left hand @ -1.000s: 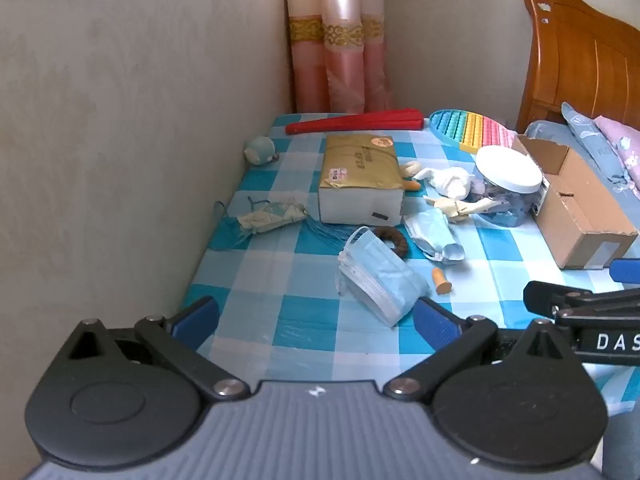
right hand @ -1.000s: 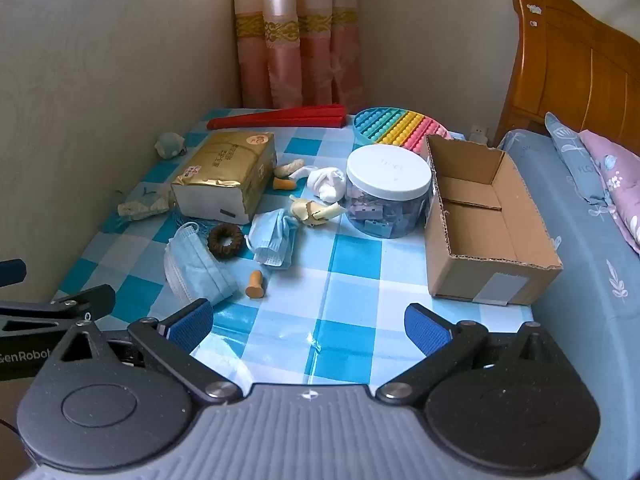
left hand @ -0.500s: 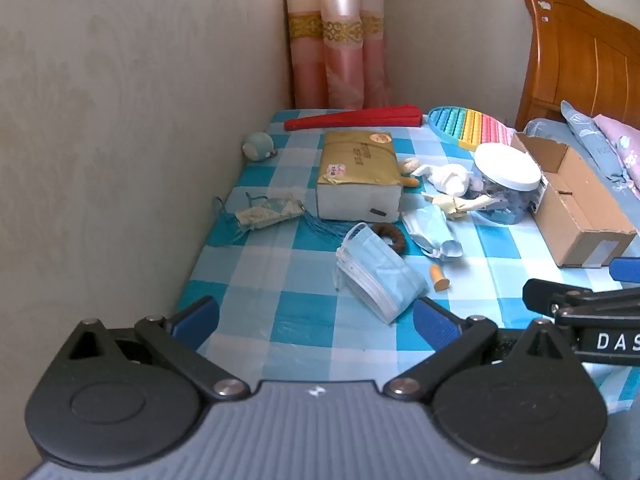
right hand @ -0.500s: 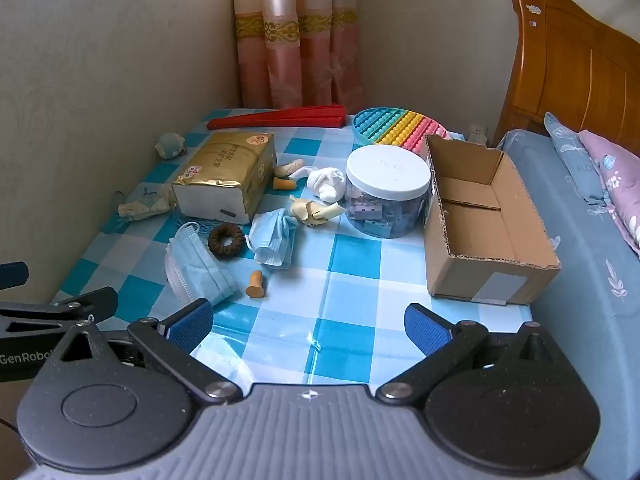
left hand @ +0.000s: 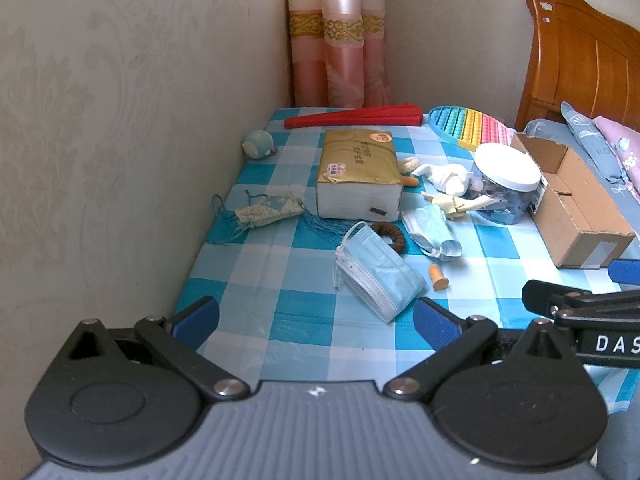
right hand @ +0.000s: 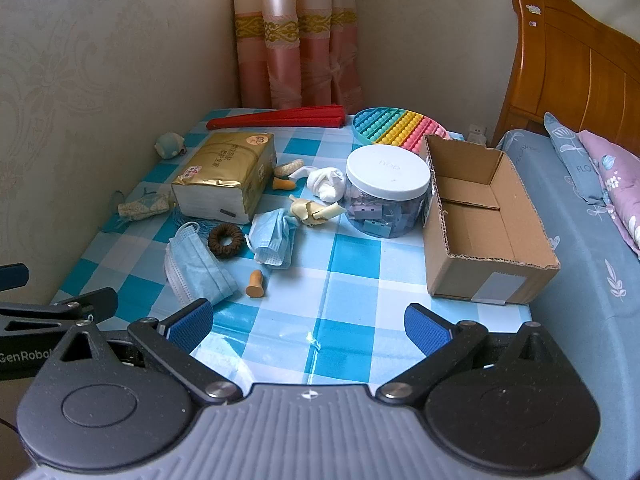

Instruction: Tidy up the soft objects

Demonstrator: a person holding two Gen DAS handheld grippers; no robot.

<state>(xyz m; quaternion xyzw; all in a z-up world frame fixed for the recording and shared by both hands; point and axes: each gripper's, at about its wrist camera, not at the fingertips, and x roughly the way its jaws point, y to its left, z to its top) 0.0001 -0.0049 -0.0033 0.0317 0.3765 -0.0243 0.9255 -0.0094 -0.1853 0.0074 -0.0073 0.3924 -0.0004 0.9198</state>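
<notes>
Both the left tongs (left hand: 316,316) and right tongs (right hand: 308,324) were spread wide, holding nothing; a folded face mask (left hand: 378,276) lay just ahead of the left tongs.

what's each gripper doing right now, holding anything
left gripper: open, holding nothing
right gripper: open, holding nothing

Left tool (left hand: 316,318) and right tool (right hand: 308,322) hover side by side, jaws spread.
</notes>
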